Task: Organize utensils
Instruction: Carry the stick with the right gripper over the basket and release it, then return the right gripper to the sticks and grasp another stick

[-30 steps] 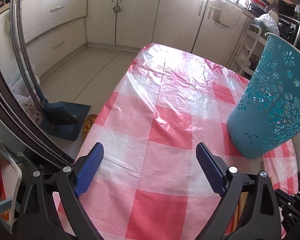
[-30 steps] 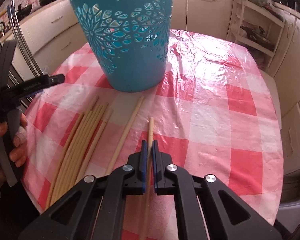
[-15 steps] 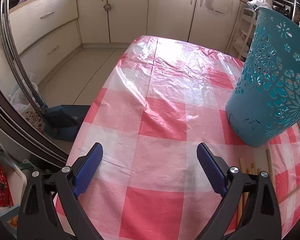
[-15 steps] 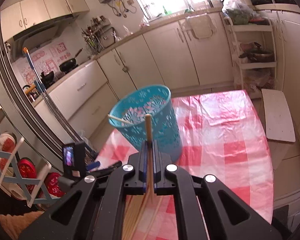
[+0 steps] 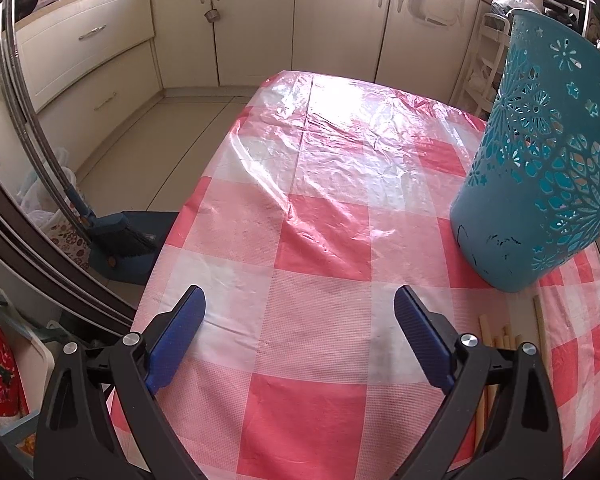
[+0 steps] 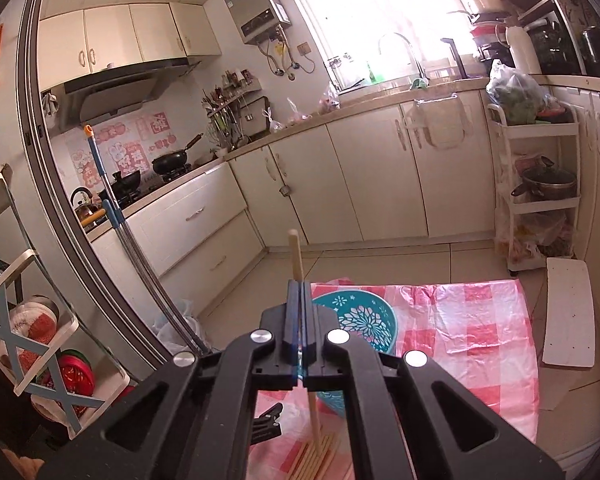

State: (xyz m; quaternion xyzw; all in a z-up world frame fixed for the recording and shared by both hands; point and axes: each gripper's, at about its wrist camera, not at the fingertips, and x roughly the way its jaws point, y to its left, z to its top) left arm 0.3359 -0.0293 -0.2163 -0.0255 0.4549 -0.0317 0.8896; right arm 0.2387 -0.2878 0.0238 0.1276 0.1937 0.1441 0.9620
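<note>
Currently the right gripper (image 6: 300, 320) is clamped mid-length on a chopstick (image 6: 295, 252), likely light, stiff and slippery. Left gripper (image 5: 300, 336) jaws stand apart, holding nothing.

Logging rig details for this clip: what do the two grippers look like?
Both match: the left gripper and right gripper have matte black plastic frames with triangular cut-outs, round silver pivot bolts, and flat, textured blue pads on the fingers. No cables, markings or sleeves show.

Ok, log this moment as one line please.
right gripper: shut on chopstick, raised above teal basket | left gripper: open, holding nothing | loose chopsticks on checkered tablecloth
</note>
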